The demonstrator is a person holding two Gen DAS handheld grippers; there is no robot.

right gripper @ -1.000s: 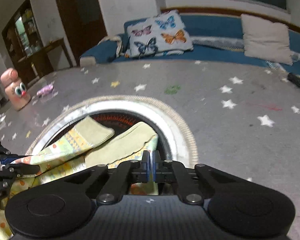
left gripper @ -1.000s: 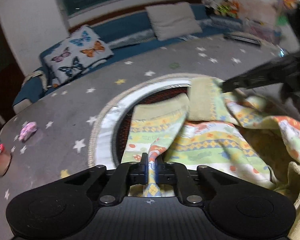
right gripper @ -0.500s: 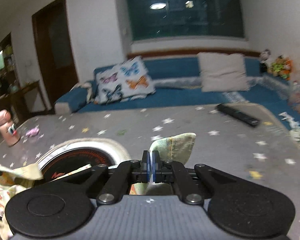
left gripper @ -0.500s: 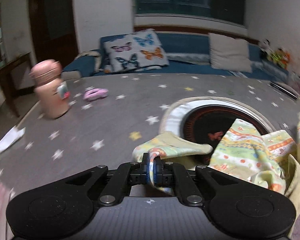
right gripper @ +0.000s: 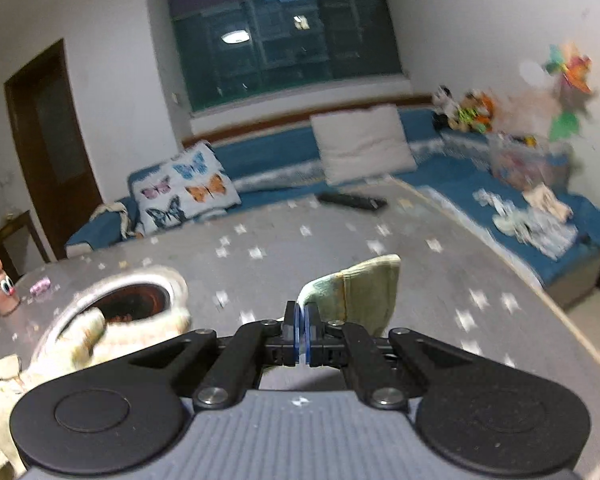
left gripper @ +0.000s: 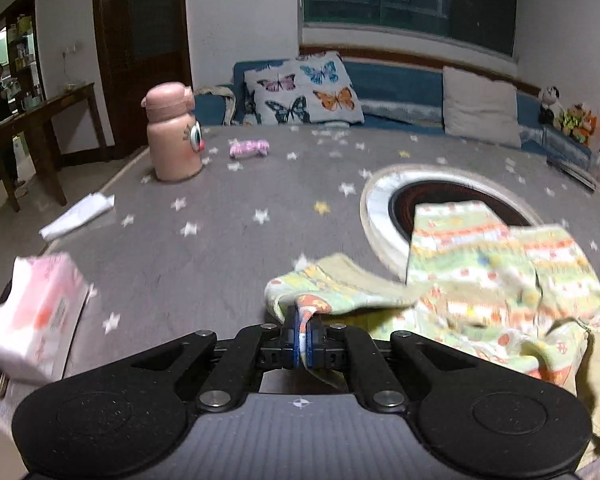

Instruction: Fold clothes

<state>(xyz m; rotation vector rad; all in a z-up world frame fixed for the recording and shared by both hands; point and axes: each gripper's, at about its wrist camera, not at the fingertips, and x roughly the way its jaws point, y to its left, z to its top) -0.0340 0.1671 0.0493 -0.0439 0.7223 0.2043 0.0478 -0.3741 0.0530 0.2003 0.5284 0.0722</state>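
Cut off at right edge: yellow-green patterned cloth garment (left gripper: 480, 264); motion-blurred, probably toys: colourful heap on blue sofa (right gripper: 468, 112).

home living room | blue sofa (right gripper: 284, 148) | butterfly cushion (left gripper: 302, 94) | plush toys (right gripper: 466, 110)

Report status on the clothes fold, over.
Left gripper shut on yellow-green patterned cotton garment. Right gripper shut on its cuff. Garment partly over round white-rimmed hotplate. Nothing blocking.
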